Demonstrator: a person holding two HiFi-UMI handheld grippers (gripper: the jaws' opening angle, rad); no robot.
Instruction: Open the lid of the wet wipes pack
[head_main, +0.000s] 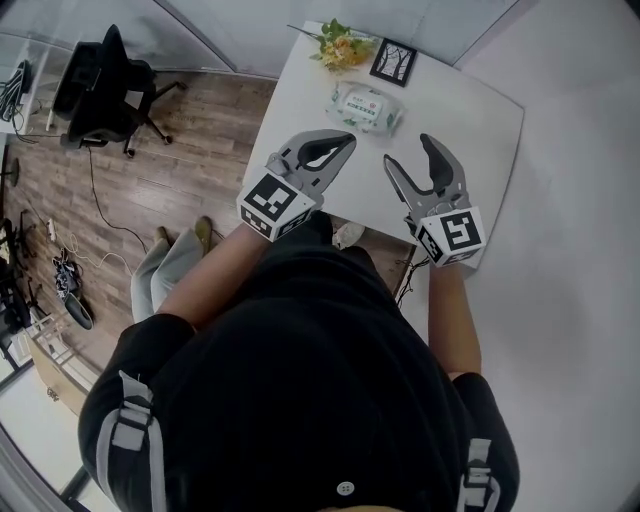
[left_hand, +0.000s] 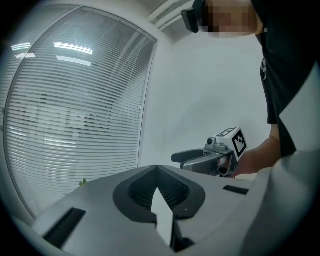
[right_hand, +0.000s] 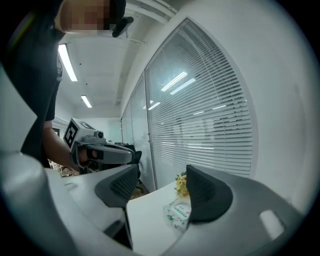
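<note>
White bench (head_main: 475, 120) filled the corner between pale walls and a window with slatted blinds (right_hand: 210, 130), with wood floor (head_main: 190, 160) and an office chair (head_main: 105, 85) off to one side. At its far end lay the wet wipes pack (head_main: 367, 108), flat on the surface, just short of a small bunch of flowers (head_main: 340, 45) and a framed picture (head_main: 393, 62). Its lid looked flat and shut as far as the head view allowed, so the opening itself had not begun. The left gripper (head_main: 343, 142) hung over the near part of the bench with its jaws brought together at the tips and nothing between them. The right gripper (head_main: 407, 152) was beside it with its jaws standing wide apart. In the right gripper view the pack showed beyond that gap, near but clear of both pads. Neither tool touched the pack. By my reading, the task was at the approach. Reaching the pack, steadying it, catching the lid's edge and lifting it were all left to do.
</note>
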